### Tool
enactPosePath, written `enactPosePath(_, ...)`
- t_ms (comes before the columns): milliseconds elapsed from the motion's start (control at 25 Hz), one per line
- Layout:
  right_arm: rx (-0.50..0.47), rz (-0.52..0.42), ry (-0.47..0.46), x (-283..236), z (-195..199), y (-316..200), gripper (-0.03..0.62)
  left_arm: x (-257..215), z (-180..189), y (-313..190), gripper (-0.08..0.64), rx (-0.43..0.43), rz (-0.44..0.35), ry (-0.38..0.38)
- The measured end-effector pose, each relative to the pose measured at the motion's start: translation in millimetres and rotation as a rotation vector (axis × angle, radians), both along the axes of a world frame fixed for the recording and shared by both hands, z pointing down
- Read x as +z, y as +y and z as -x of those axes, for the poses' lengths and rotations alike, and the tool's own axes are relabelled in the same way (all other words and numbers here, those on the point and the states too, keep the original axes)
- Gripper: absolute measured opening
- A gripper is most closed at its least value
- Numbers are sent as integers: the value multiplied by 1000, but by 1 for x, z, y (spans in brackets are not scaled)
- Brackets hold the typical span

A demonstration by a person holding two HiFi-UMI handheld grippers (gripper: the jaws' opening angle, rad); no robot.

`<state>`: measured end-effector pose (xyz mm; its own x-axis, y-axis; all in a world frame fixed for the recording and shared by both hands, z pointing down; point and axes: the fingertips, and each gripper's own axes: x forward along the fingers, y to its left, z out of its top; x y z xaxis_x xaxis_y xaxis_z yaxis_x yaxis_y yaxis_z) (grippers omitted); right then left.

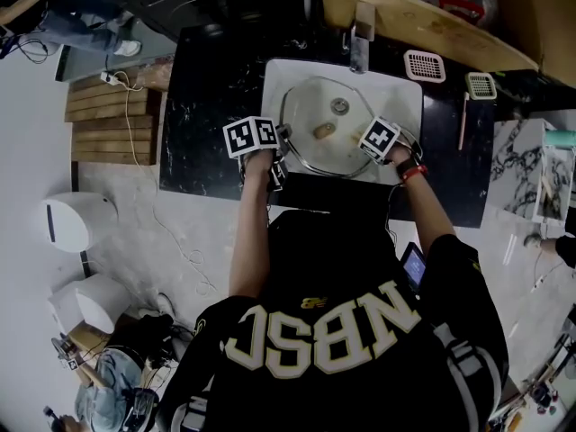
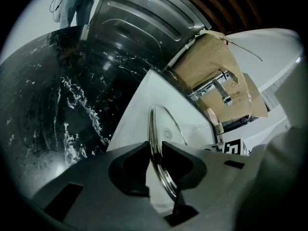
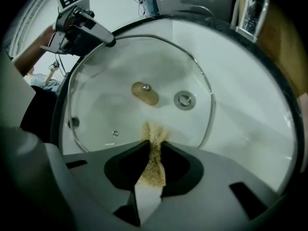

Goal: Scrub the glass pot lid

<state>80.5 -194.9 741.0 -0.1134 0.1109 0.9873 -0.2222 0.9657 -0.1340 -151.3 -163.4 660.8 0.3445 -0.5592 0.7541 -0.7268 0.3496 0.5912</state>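
Note:
The glass pot lid (image 1: 315, 106) with a steel rim and a wooden knob (image 1: 323, 131) is held up inside the white sink (image 1: 400, 102). My left gripper (image 1: 283, 148) is shut on the lid's left rim; the left gripper view shows the rim (image 2: 153, 129) edge-on, clamped between the jaws of that gripper (image 2: 155, 146). My right gripper (image 1: 371, 148) hangs over the lid's right side, pointing down. In the right gripper view this gripper (image 3: 154, 146) is shut on a tan scrubbing pad (image 3: 155, 161), whose tip (image 3: 153, 133) meets the glass (image 3: 110, 109) near the knob (image 3: 145, 93).
A faucet (image 1: 362, 39) stands behind the sink, and the drain (image 3: 184, 100) shows through the glass. Black marble counter (image 1: 207, 106) surrounds the sink. A pink strainer (image 1: 424, 65) and a second strainer (image 1: 481, 85) lie on the counter to the right. Cardboard (image 2: 211, 66) covers the wall behind.

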Motion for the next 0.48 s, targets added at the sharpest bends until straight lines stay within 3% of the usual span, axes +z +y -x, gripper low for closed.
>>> enactPosePath(240, -68, 73, -88, -12, 22, 31, 80, 0, -1, 0, 92, 5, 1, -3)
enactPosePath(360, -69, 96, -92, -17, 25, 39, 79, -1, 0, 0, 92, 4, -2, -5)
enactPosePath(480, -58, 154, -162, -26, 37, 54, 78, 0, -1, 0, 92, 6, 3, -3)
